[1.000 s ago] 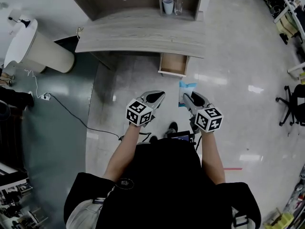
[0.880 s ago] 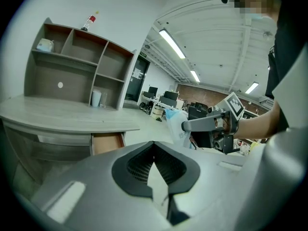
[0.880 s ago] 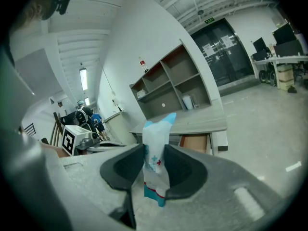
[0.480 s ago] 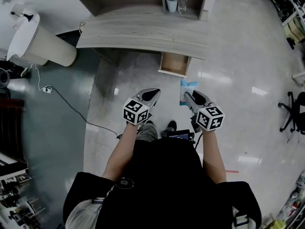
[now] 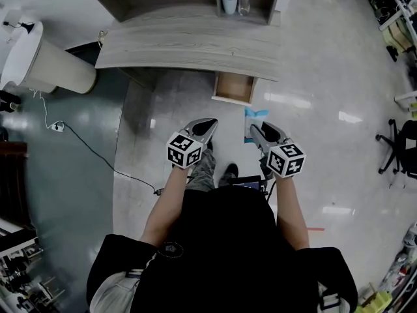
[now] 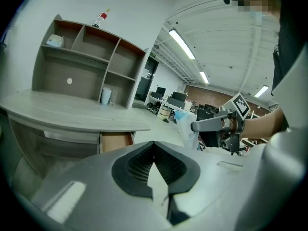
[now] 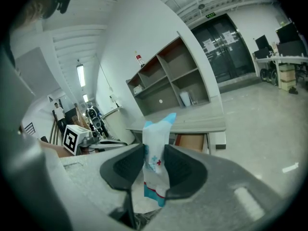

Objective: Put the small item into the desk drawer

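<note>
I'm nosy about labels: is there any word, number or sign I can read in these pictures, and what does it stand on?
No words or numbers are legible.
Packet in the right gripper: blue and red cross symbols; any print is too small to read.
Green sign above the doors: too blurred.
Sheets on the doors: too small.
Marker cube: black-and-white squares, no letters.

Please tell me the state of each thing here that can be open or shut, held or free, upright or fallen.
desk drawer: pulled open
packet: held upright between jaws, not yet in the desk drawer
right tongs: shut on the packet
left tongs: shut, holding nothing
cup: upright on the desk's shelf
</note>
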Motion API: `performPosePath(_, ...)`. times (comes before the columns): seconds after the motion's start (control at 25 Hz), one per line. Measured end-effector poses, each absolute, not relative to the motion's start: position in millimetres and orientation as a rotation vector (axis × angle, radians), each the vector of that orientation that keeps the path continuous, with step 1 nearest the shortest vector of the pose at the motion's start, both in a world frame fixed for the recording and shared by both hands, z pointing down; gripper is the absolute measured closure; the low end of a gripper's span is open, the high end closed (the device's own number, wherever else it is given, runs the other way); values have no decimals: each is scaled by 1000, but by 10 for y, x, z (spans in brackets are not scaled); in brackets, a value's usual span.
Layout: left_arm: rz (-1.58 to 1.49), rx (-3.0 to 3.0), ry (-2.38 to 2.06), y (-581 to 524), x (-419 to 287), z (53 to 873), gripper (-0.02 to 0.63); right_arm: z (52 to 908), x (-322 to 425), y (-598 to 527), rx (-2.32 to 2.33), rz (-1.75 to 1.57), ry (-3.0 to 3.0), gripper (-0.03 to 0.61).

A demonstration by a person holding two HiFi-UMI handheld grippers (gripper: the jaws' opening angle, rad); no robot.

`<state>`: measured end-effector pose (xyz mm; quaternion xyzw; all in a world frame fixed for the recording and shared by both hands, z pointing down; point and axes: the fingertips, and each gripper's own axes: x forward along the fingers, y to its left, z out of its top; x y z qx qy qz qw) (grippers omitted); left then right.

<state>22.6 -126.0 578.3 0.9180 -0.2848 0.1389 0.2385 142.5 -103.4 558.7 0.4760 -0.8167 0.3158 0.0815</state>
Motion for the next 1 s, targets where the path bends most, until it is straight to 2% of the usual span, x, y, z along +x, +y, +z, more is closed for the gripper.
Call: performPosePath(1.0, 383, 2640, -482, -2602, 138, 5662, 614, 5483, 1094, -2158, 1671, 925, -2284, 448)
